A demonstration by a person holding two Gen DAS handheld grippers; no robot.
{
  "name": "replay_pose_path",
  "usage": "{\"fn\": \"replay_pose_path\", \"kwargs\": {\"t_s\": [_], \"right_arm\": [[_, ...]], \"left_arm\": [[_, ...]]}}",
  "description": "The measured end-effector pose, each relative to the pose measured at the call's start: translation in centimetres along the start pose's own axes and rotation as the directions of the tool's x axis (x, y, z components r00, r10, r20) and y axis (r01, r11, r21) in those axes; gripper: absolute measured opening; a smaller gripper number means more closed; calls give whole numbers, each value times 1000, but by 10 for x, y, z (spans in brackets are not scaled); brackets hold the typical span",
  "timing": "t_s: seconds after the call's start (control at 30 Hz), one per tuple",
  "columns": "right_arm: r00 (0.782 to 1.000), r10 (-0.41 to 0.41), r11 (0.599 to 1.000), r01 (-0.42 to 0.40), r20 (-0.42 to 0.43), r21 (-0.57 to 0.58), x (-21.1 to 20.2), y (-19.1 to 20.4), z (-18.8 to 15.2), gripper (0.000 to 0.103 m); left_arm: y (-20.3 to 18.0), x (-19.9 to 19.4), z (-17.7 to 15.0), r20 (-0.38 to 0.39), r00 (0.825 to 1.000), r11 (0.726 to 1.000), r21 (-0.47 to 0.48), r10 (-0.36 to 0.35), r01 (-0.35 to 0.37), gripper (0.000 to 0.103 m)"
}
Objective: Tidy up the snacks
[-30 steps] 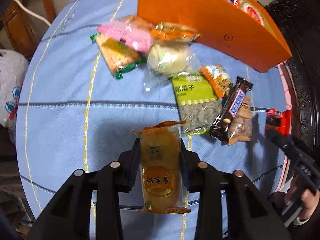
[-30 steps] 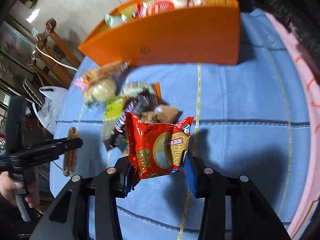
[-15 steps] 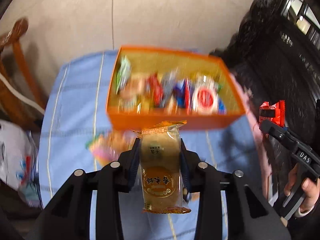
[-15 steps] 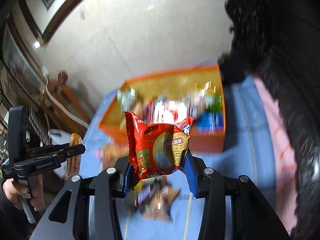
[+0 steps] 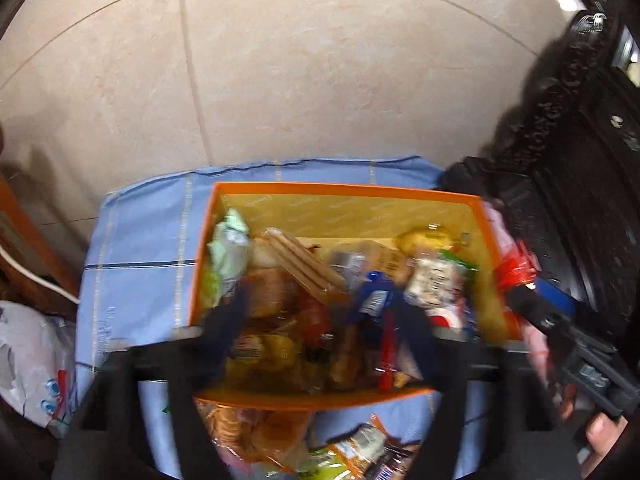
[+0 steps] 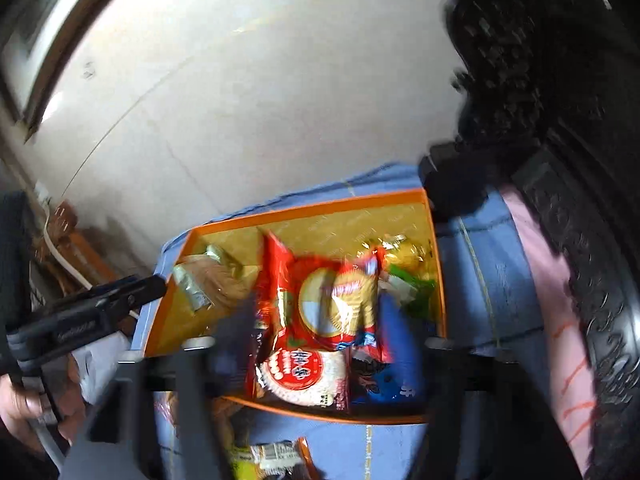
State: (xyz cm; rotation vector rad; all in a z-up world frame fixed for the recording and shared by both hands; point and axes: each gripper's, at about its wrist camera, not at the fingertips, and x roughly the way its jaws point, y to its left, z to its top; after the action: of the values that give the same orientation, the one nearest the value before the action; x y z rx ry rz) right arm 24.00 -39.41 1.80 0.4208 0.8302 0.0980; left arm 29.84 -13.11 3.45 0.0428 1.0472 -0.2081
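The orange box (image 5: 340,190) stands on the blue tablecloth, packed with several snack packets. My left gripper (image 5: 320,336) hovers over its near half with its jaws opening wide and nothing pressed between the blurred fingers. A golden packet (image 5: 260,350) lies loose among the snacks below. Over the same orange box (image 6: 304,210), my right gripper (image 6: 320,344) is also opening its jaws. The red snack packet (image 6: 320,300) sits loose between them, touching neither pad, above a white and red packet (image 6: 304,376). The other gripper shows at the side edge of each view.
Loose snacks (image 5: 256,432) lie on the tablecloth (image 5: 140,240) in front of the box. A white plastic bag (image 5: 28,360) sits at the left. Dark carved furniture (image 5: 580,160) stands close on the right. Tiled floor lies beyond the table's far edge.
Both grippers rose from the loose snacks and moved over the orange box. Both jaws then spread wide, letting go of the golden pastry packet and the red packet.
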Motion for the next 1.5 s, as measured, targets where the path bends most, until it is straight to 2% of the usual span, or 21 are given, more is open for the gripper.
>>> {"fn": "replay_pose_path", "kwargs": {"t_s": [0.1,0.23,0.43,0.73,0.77,0.8,0.83,0.97,1.2,1.23,1.3,1.33,1.5], "right_arm": [[1000,13,999,-14,14,50,-6,-14,-13,94],[999,19,997,-17,-25,69,-11,-26,-35,94],[996,-10,998,15,-94,54,-25,-32,-83,99],[958,-84,983,33,-275,-183,-9,4,-172,99],[953,-107,972,39,-284,-234,-6,11,-181,97],[949,-123,962,42,-290,-271,-4,16,-187,90],[944,-138,951,41,-301,-307,-2,21,-195,86],[925,-174,933,45,-337,-357,13,33,-216,84],[904,-261,911,115,-339,-396,42,40,-229,82],[901,-261,910,110,-345,-401,44,40,-230,79],[899,-291,883,121,-328,-453,44,44,-235,46],[901,-285,882,114,-327,-456,40,44,-235,35],[908,-164,962,61,-385,-268,14,8,-226,34]], "left_arm": [[9,0,-11,26,998,999,21,48,-49,96],[32,2,-34,-22,997,997,22,79,-78,96],[71,-5,-83,-87,990,993,-33,113,-116,96],[98,-5,-168,-229,967,986,-95,111,-136,96],[100,-4,-180,-248,963,986,-101,105,-134,96],[102,-3,-190,-268,958,985,-108,98,-131,96],[103,-1,-200,-289,953,985,-114,90,-127,96],[103,-1,-226,-330,939,986,-95,98,-136,96],[102,-11,-244,-348,933,986,-101,89,-132,96],[102,-11,-245,-353,932,986,-108,80,-125,96],[102,-11,-244,-355,932,986,-110,79,-126,96],[100,-11,-244,-356,931,986,-107,82,-127,96],[83,-1,-248,-384,922,989,-110,47,-96,96]]}}
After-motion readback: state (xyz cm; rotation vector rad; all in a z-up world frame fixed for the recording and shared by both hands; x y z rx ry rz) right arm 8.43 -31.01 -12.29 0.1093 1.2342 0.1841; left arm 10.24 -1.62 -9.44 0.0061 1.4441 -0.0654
